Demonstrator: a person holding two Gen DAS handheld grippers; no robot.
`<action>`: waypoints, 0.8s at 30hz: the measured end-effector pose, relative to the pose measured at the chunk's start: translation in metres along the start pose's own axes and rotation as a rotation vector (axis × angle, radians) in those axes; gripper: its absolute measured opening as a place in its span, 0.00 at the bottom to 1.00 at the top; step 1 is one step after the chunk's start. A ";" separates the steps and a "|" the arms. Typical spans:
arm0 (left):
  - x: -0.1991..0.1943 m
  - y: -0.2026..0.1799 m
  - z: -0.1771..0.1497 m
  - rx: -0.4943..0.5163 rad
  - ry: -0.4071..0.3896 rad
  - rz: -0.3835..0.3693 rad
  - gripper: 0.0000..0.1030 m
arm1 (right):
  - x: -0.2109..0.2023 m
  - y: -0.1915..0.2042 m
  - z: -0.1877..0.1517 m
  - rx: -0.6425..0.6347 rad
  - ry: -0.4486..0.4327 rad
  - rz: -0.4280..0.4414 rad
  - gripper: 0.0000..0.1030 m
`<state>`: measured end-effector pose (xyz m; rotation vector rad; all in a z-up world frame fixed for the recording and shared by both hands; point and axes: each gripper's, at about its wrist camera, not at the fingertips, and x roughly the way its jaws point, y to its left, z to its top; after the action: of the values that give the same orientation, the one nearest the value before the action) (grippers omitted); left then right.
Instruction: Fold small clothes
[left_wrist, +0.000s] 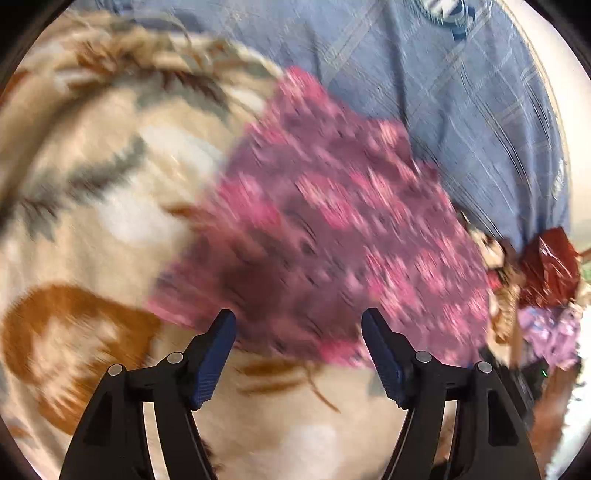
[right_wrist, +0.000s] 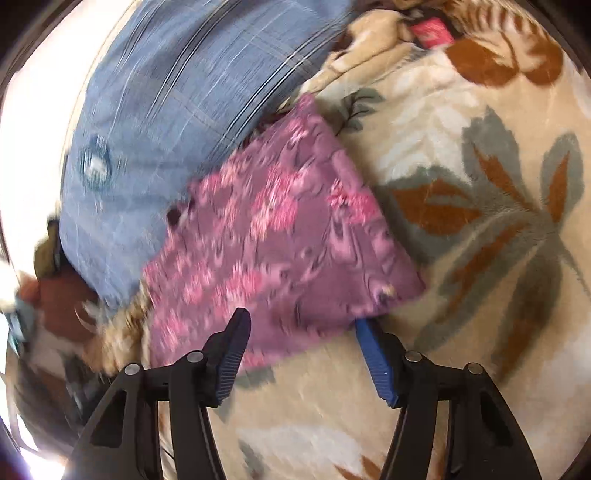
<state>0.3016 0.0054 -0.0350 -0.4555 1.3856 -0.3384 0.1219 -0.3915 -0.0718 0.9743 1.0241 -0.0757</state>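
In the left wrist view, the left gripper (left_wrist: 298, 325) points steeply down with its jaws spread wide and nothing pinched between the blue pads (left_wrist: 216, 360). Just beyond the fingertips lies the purple floral garment (left_wrist: 332, 221), flat on a cream blanket (left_wrist: 92, 184) printed with rust and grey leaves. The garment's near edge sits between and just past the two fingers, though the picture is blurred and it is hard to tell whether a pad touches the cloth. Behind the garment lies a blue plaid cloth (left_wrist: 443, 92). At the right edge this view alone shows a shiny red wrapper (left_wrist: 550, 266) and a lilac printed cloth (left_wrist: 550, 332) below it.

In the right wrist view, the right gripper (right_wrist: 301, 325) also tilts downward, its jaws spread apart and not pinching anything. The purple floral garment (right_wrist: 273, 236) looks folded here, with a clean, sharper corner at the right; the right finger (right_wrist: 373, 358) has its tip at, perhaps just under, the garment's near edge, while the left finger overlaps the cloth. The blue plaid cloth (right_wrist: 177, 92) lies at upper left, carrying a round pale patch (right_wrist: 95, 167). Only this view shows a pink item (right_wrist: 432, 29) at the top, tucked in a fold of the cream blanket (right_wrist: 480, 332), and the large leaf pattern to the right.
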 end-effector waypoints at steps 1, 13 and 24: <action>0.007 0.000 0.000 -0.003 0.034 -0.019 0.68 | 0.003 -0.001 0.002 0.017 -0.024 0.012 0.62; 0.020 -0.005 0.002 0.003 0.027 0.156 0.15 | -0.021 0.013 0.027 -0.118 -0.089 0.036 0.05; -0.051 0.002 0.027 0.064 -0.174 0.053 0.62 | -0.044 0.017 0.023 -0.179 -0.147 -0.108 0.17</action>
<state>0.3204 0.0353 0.0114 -0.3856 1.2120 -0.2928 0.1211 -0.4144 -0.0241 0.7398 0.9309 -0.1403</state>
